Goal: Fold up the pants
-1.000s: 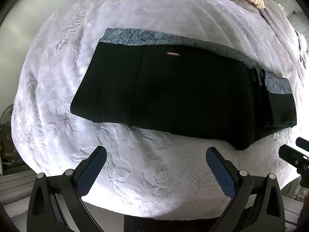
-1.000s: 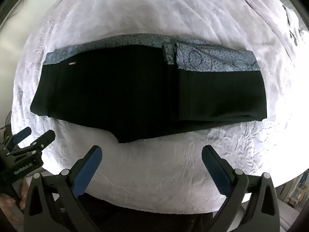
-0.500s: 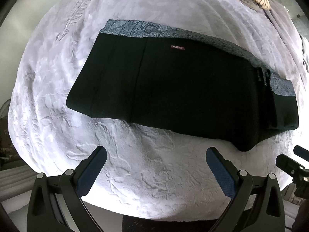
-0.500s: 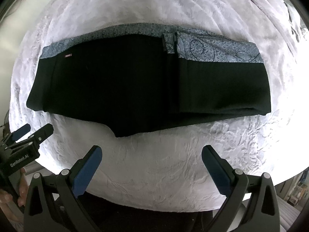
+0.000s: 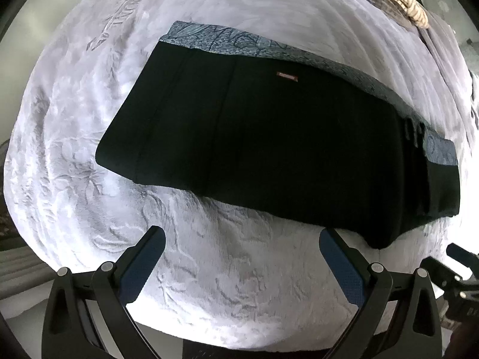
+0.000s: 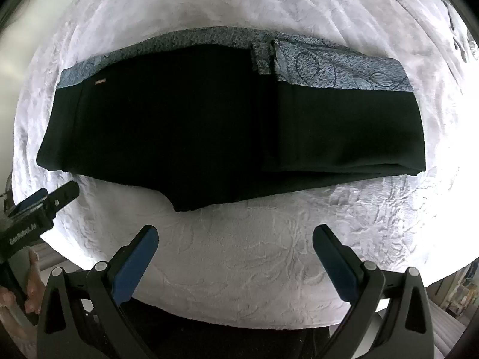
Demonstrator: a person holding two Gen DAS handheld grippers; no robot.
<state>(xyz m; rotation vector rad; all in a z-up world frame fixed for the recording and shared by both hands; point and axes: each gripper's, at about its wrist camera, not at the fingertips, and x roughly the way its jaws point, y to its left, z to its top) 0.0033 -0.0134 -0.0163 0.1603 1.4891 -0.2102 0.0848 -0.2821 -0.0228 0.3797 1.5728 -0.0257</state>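
Here the black pants (image 6: pixel 185 119) lie flat across a pale embossed bedspread (image 6: pixel 245 257), their patterned grey-blue band (image 6: pixel 344 68) along the far edge and one end folded back over itself. Nearer than the pants, the left gripper (image 5: pixel 242 245) and right gripper (image 6: pixel 235 240) hover spread wide, gripping nothing.

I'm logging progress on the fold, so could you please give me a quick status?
Left tool and right tool open, empty, short of the cloth. Black pants flat on the white bedspread, right end folded over. Nothing in the way.
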